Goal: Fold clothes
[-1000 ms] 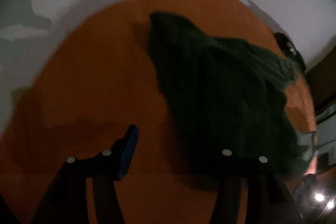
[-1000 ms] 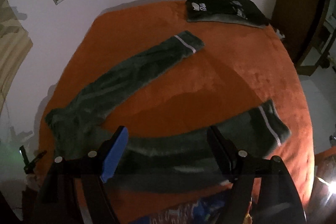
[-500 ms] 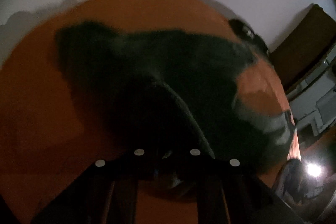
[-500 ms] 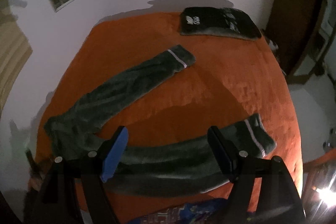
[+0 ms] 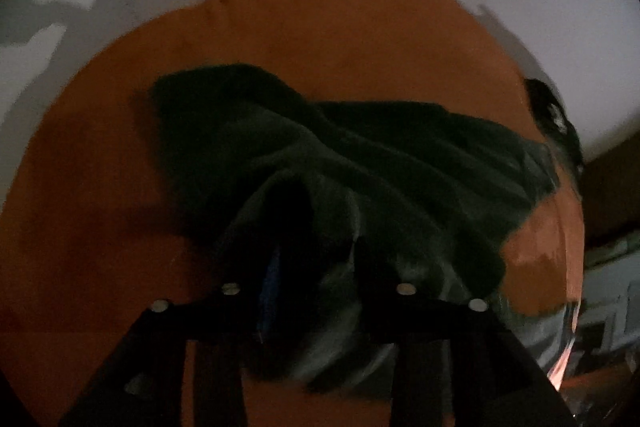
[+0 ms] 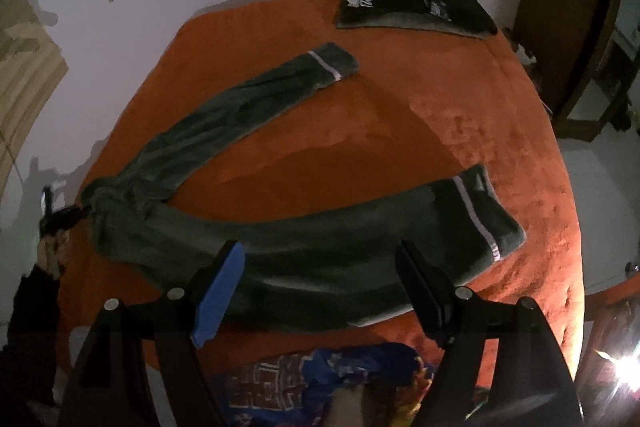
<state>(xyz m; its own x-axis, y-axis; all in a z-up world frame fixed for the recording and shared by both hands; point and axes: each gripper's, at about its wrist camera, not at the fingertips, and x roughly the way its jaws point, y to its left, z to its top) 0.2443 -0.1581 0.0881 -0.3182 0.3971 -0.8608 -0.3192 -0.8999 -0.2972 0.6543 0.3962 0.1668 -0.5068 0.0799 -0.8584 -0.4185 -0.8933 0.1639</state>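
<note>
In the left wrist view, the left gripper [image 5: 316,259] has its jaws opening, with a bunched end of the dark green pants [image 5: 400,163] between them, on the orange bed [image 5: 320,39]. In the right wrist view, the right gripper [image 6: 320,287] hovers wide and empty over the near leg of the pants [image 6: 320,239], which lie spread in a V on the bed [image 6: 400,131].

- Dark green trousers [image 6: 280,251] with a white stripe at each cuff lie flat on the orange bed [image 6: 400,131], legs spread apart.
- A folded black garment [image 6: 416,9] lies at the bed's far edge.

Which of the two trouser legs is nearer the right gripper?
The near leg, lying crosswise just beyond the open right gripper. The other leg runs diagonally away towards the folded dark garment.
</note>
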